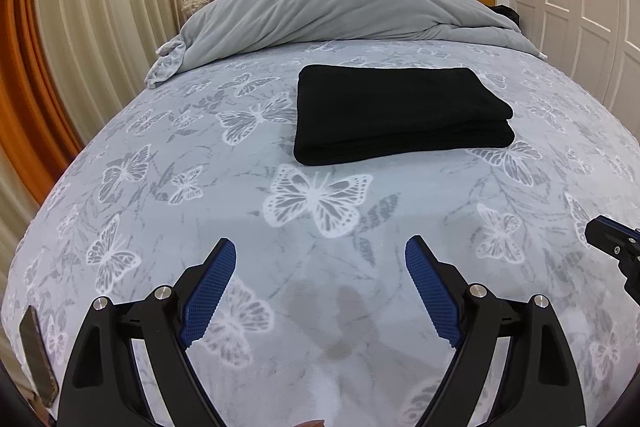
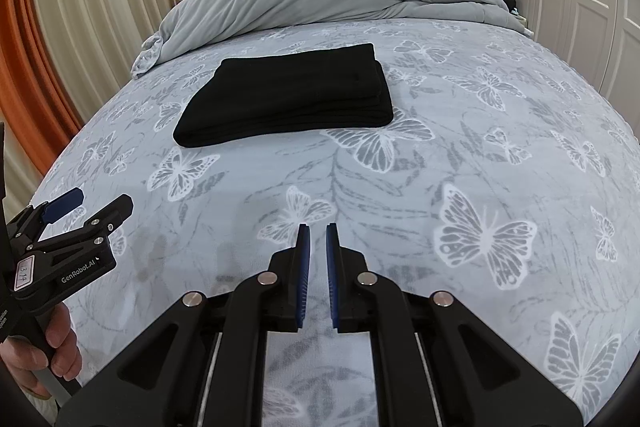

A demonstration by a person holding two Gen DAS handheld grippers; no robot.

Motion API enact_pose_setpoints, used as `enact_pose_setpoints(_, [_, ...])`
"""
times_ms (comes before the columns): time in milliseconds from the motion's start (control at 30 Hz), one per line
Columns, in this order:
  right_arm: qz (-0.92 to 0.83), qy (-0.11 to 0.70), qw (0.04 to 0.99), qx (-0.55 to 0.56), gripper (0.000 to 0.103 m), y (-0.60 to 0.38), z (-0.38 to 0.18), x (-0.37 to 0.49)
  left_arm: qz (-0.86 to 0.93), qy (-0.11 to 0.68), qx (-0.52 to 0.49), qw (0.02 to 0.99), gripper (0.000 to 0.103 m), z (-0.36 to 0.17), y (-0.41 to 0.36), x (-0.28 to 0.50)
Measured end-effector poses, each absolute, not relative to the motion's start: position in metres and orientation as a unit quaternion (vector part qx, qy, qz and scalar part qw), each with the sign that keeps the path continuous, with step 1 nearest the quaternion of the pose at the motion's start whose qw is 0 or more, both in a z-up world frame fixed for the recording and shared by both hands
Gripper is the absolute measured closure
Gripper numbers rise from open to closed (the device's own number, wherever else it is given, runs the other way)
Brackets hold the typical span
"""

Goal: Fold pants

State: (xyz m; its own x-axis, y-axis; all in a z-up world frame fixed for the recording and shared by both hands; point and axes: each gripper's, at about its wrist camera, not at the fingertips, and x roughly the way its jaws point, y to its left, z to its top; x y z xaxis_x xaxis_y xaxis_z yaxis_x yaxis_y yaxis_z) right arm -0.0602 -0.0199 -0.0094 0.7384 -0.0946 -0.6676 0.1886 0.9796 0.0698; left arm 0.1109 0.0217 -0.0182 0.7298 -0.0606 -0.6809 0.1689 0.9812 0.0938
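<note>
- Both claws hang above the near part of the bed, pointing down and forward, well short of the pants; neither touches any cloth.
- Left claw (image 1: pixel 320 259) has its blue pads spread wide, with only the bedspread showing between them.
- Right claw (image 2: pixel 318 247) has its pads drawn almost together, a thin slit left, and nothing is pinched in that slit.
- A hand (image 2: pixel 52 351) shows at the lower left of the right wrist view, wrapped round the left claw's handle.
- Black pants (image 1: pixel 396 111) lie in the middle of the bed as a flat, squared stack of several layers, resting on the butterfly bedspread (image 1: pixel 312 307) and set apart from the grey duvet (image 1: pixel 336 7) bunched at the headboard end.
- Judging by the tidy stack, the folding looks finished or nearly so.
- Fabric looks soft, limp and light, with a matt, knit-like surface that should not slip from ribbed pads.
- Being limp, the stack would sag and spill open if lifted by a single corner or by the top layer alone.
- Best hold, as I judge it, is on the thick folded edge nearest the claws, one claw near each end, pinching through every layer at once.
- On the right side the layer ends show as loose steps, so that is the weaker place to grab.
- A phone-like slab (image 1: pixel 38 355) lies at the bed's near left edge, clear of the work.
</note>
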Motion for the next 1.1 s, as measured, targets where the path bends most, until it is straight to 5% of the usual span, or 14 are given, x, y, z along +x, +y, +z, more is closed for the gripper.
enact_pose_setpoints(1100, [-0.065, 0.364, 0.928, 0.052, 0.096, -0.017, -0.016, -0.060, -0.065, 0.353, 0.058, 0.931, 0.012, -0.021, 0.016, 0.104])
